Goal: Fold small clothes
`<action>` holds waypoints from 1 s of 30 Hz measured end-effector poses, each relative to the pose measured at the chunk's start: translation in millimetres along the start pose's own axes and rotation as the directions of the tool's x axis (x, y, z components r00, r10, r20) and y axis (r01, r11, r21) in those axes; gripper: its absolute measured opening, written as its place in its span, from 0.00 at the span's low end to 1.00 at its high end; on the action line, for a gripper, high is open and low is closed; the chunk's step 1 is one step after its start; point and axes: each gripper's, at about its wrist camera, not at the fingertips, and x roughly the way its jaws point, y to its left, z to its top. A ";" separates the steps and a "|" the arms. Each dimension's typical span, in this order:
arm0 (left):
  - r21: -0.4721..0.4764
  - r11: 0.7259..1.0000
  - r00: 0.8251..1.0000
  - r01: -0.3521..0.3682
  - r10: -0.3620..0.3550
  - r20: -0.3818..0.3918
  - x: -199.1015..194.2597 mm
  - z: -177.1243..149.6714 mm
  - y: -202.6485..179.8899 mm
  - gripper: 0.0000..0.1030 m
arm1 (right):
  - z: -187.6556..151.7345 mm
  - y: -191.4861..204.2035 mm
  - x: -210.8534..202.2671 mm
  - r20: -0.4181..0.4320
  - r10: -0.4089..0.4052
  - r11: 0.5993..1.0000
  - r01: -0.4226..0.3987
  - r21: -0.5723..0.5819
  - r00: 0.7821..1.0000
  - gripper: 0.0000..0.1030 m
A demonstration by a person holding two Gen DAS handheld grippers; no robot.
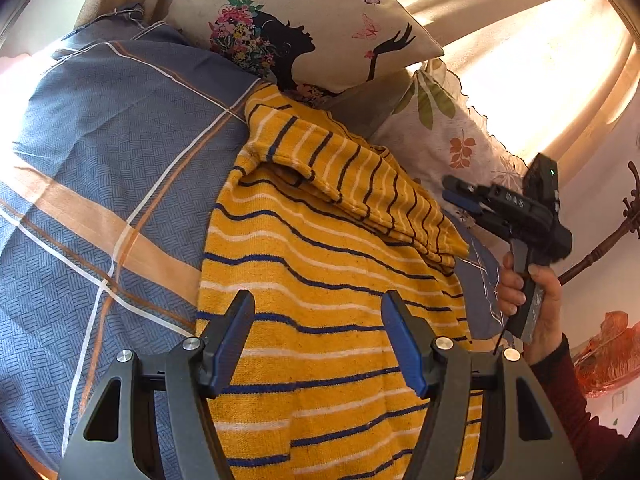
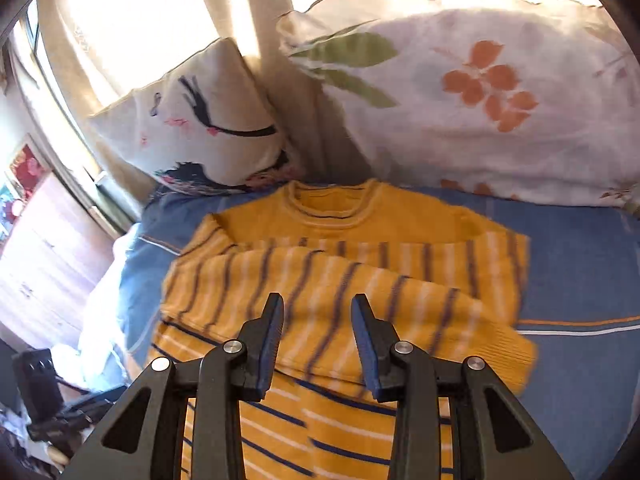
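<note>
- A yellow sweater (image 1: 320,280) with navy and white stripes lies flat on a bed whose blue checked sheet (image 1: 100,160) has orange and white lines.
- In the right wrist view the sweater (image 2: 340,280) lies with its round neckline towards the pillows, and both sleeves are folded across the chest, one overlapping the other.
- In the left wrist view a folded sleeve (image 1: 340,168) lies as a raised band over the upper body of the garment.
- The left gripper (image 1: 318,344) hangs above the lower part of the sweater, its jaws spread wide with nothing between them.
- The right gripper (image 2: 318,344) is over the middle of the sweater just below the folded sleeves, its jaws parted to a moderate gap and empty.
- From the left wrist view the right gripper (image 1: 460,196) shows off the sweater's far side, near its edge, held by a hand (image 1: 528,292) in a dark red sleeve.
- At the head of the bed a cushion (image 1: 304,28) printed with a woman's silhouette and butterflies leans beside a leaf-patterned pillow (image 2: 480,100).
- Sunlit cream curtains (image 1: 520,40) hang behind them.
</note>
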 end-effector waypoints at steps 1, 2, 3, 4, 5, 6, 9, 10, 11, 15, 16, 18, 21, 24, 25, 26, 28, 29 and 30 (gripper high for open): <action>0.005 1.000 1.000 0.000 0.000 0.002 -1.0 -1.8 -1.5 0.62 | 4.9 13.5 12.5 -0.008 0.027 1.000 -0.027 -0.011 1.000 0.37; 0.008 1.000 1.000 0.002 -0.002 0.003 -1.9 -3.2 -2.3 0.62 | 11.5 28.5 25.9 -0.012 0.047 0.998 -0.047 -0.036 0.999 0.37; 0.010 1.000 1.000 0.004 -0.004 0.003 -3.2 -4.7 -2.5 0.62 | 18.5 45.7 41.0 -0.025 0.067 0.995 -0.068 -0.069 0.997 0.37; 0.009 1.000 1.000 0.008 -0.008 0.004 -4.6 -6.3 -2.2 0.62 | 24.4 60.7 56.5 -0.046 0.082 0.991 -0.086 -0.099 0.996 0.37; 0.007 1.000 1.000 0.012 -0.012 0.004 -6.2 -8.0 -1.5 0.62 | 32.3 75.7 74.0 -0.067 0.079 0.987 -0.088 -0.135 0.995 0.41; 0.003 1.000 1.000 0.016 -0.016 0.004 -7.9 -9.8 0.0 0.62 | 37.5 92.0 91.5 -0.083 0.057 0.981 -0.071 -0.182 0.995 0.45; -0.016 1.000 1.000 0.026 -0.026 0.004 -12.6 -13.7 6.1 0.62 | 48.8 123.8 143.9 -0.143 -0.018 0.959 -0.023 -0.282 0.990 0.52; -0.022 0.999 1.000 0.027 -0.027 0.004 -13.8 -14.5 8.9 0.62 | 51.5 129.7 159.0 -0.158 -0.038 0.954 -0.011 -0.299 0.987 0.52; -0.026 0.999 1.000 0.026 -0.026 0.004 -15.4 -15.7 12.0 0.62 | 53.9 132.1 171.1 -0.171 -0.049 0.952 -0.006 -0.305 0.984 0.52; -0.050 0.999 1.000 0.018 -0.017 0.005 -21.2 -17.6 26.1 0.62 | 54.0 134.4 212.8 -0.261 -0.109 0.948 0.021 -0.318 0.959 0.53; -0.060 0.998 1.000 0.021 -0.020 0.008 -23.3 -17.5 30.1 0.62 | 52.8 135.2 216.9 -0.277 -0.103 0.947 0.009 -0.322 0.955 0.39; -0.079 0.997 1.000 0.026 -0.025 0.013 -26.3 -17.3 37.6 0.62 | 52.3 142.8 215.3 -0.288 -0.064 0.945 -0.035 -0.325 0.956 0.07; -0.100 0.995 1.000 0.022 -0.021 0.016 -26.5 -14.7 44.5 0.62 | 57.7 160.6 215.6 -0.267 -0.069 0.936 -0.030 -0.350 0.961 0.07; -0.101 0.995 0.999 0.017 -0.014 0.029 -29.8 -14.8 43.5 0.62 | 67.4 179.2 216.3 -0.205 -0.078 0.938 0.002 -0.348 0.976 0.07; -0.098 0.995 0.999 0.014 -0.011 0.032 -30.9 -14.7 43.1 0.62 | 69.7 184.8 217.1 -0.177 -0.091 0.937 0.024 -0.348 0.980 0.07; -0.094 0.996 0.999 0.009 -0.006 0.033 -32.0 -15.1 42.0 0.62 | 70.9 187.4 220.3 -0.138 -0.121 0.932 0.065 -0.358 0.983 0.07; -0.085 0.996 0.999 -0.001 0.004 0.033 -34.0 -16.3 40.0 0.62 | 70.2 196.8 223.7 -0.065 -0.182 0.913 0.144 -0.382 0.981 0.07; -0.078 0.997 0.999 -0.005 0.008 0.037 -35.5 -16.9 38.9 0.62 | 69.6 197.7 223.5 -0.062 -0.185 0.913 0.149 -0.380 0.981 0.08; -0.071 0.997 0.999 -0.009 0.012 0.043 -37.3 -17.4 38.5 0.62 | 68.1 196.9 219.6 -0.068 -0.177 0.918 0.140 -0.371 0.982 0.09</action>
